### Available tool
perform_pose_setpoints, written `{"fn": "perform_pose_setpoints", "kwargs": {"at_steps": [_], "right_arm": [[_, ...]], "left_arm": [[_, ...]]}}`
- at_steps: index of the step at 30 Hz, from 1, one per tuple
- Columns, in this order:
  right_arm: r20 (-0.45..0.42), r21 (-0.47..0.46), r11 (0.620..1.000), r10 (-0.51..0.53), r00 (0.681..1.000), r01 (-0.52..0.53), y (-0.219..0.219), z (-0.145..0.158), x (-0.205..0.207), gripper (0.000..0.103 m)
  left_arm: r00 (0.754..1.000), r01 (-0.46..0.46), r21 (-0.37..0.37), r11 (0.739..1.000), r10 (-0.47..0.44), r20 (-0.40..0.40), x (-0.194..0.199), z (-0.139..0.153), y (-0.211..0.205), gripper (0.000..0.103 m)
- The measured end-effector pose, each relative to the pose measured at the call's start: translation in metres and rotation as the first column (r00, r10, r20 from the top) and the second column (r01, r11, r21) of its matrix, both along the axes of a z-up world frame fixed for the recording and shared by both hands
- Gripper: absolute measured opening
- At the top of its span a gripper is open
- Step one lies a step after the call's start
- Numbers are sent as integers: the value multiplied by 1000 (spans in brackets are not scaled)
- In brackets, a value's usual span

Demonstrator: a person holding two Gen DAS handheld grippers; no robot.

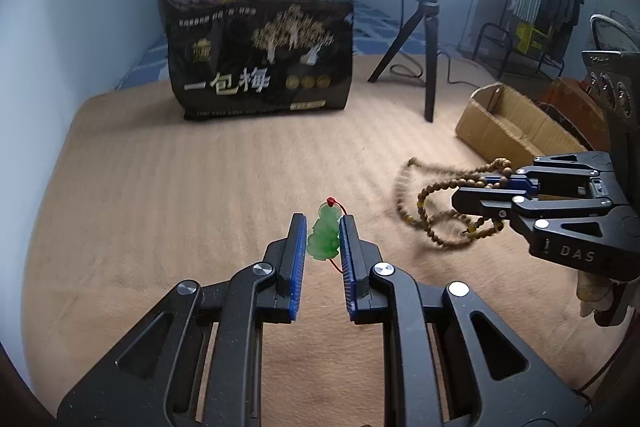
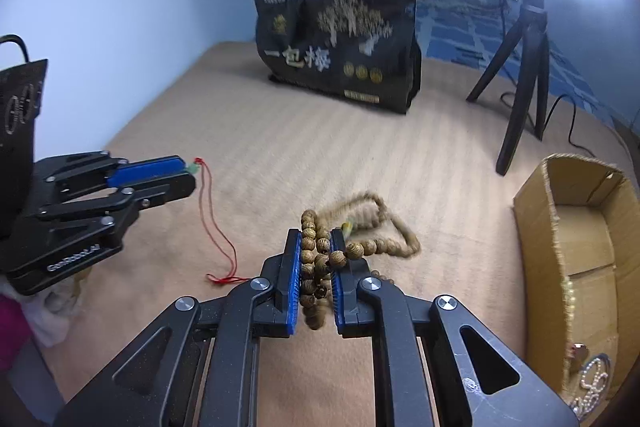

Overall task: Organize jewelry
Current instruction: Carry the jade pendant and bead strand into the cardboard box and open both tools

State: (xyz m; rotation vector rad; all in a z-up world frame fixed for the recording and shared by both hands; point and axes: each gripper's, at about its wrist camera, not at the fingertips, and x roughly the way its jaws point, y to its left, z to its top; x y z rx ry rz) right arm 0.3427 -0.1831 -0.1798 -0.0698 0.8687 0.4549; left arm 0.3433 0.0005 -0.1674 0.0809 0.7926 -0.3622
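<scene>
My left gripper (image 1: 322, 227) is shut on a green jade pendant (image 1: 325, 237) with a red bead on top; its thin red cord (image 2: 218, 227) hangs down to the tan blanket. In the right wrist view the left gripper (image 2: 188, 177) shows at the left, raised above the blanket. My right gripper (image 2: 316, 239) is shut on a wooden bead necklace (image 2: 316, 255); its loose loops swing and blur beyond the fingers. The left wrist view shows the right gripper (image 1: 472, 193) at the right holding the bead necklace (image 1: 436, 205) in the air.
An open cardboard box (image 2: 536, 227) lies at the right and holds a pearl strand and a sparkly piece (image 2: 592, 383). A black printed bag (image 1: 262, 63) with a folded quilt stands at the back. A ring light tripod (image 1: 428, 39) stands behind the box (image 1: 484, 125).
</scene>
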Motion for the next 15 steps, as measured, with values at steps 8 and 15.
{"fn": "perform_pose_setpoints", "kwargs": {"at_steps": [8, 15], "right_arm": [[63, 8, 1000, 5, 998, -5, -18, 29, -17, 11], [120, 17, 1000, -10, 993, 8, -41, 61, -29, 11]], "left_arm": [[999, 18, -22, 1000, -17, 50, -6, 27, -14, 15], [996, 36, -30, 999, -33, 79, -10, 46, -29, 15]]}}
